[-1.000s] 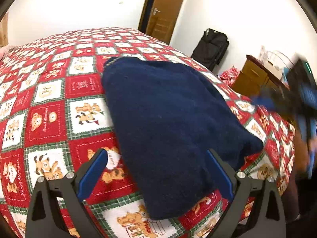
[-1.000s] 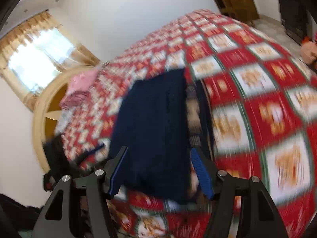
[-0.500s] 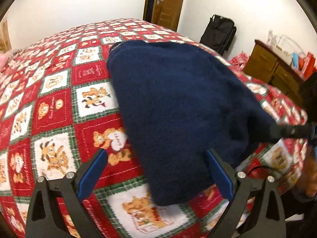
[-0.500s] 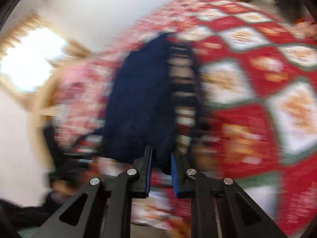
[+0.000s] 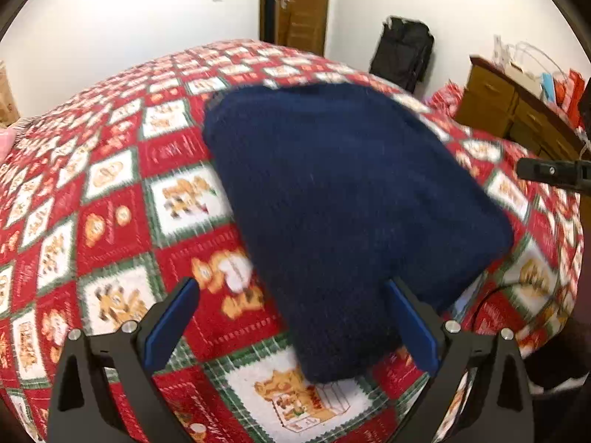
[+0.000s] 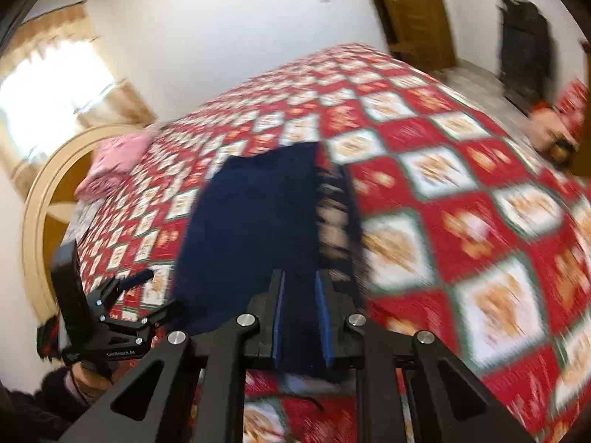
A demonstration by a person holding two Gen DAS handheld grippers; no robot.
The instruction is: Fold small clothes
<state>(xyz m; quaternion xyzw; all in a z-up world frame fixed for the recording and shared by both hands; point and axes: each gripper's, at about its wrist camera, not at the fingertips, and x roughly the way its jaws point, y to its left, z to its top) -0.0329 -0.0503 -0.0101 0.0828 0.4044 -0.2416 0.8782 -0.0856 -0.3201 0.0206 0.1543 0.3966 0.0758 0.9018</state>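
Note:
A dark navy knitted garment [image 5: 343, 199] lies folded on the red, white and green checked bed cover [image 5: 110, 221]. It also shows in the right wrist view [image 6: 255, 221], with a patterned edge on its right side. My left gripper [image 5: 291, 328] is open, its blue fingers wide apart over the garment's near corner. My right gripper [image 6: 301, 295] has its blue pads close together on the garment's near edge, and navy cloth fills the narrow gap. The left gripper's body shows at the lower left of the right wrist view [image 6: 107, 317].
A pink cloth [image 6: 110, 162] lies by the cream headboard [image 6: 37, 221] at the far left. A black suitcase [image 5: 402, 55] stands by the wall near a brown door [image 5: 299, 3]. A wooden dresser [image 5: 517, 110] stands to the right of the bed.
My right gripper closed from wide open onto the garment's near edge. The left gripper stayed open while its view shifted slightly over the garment.

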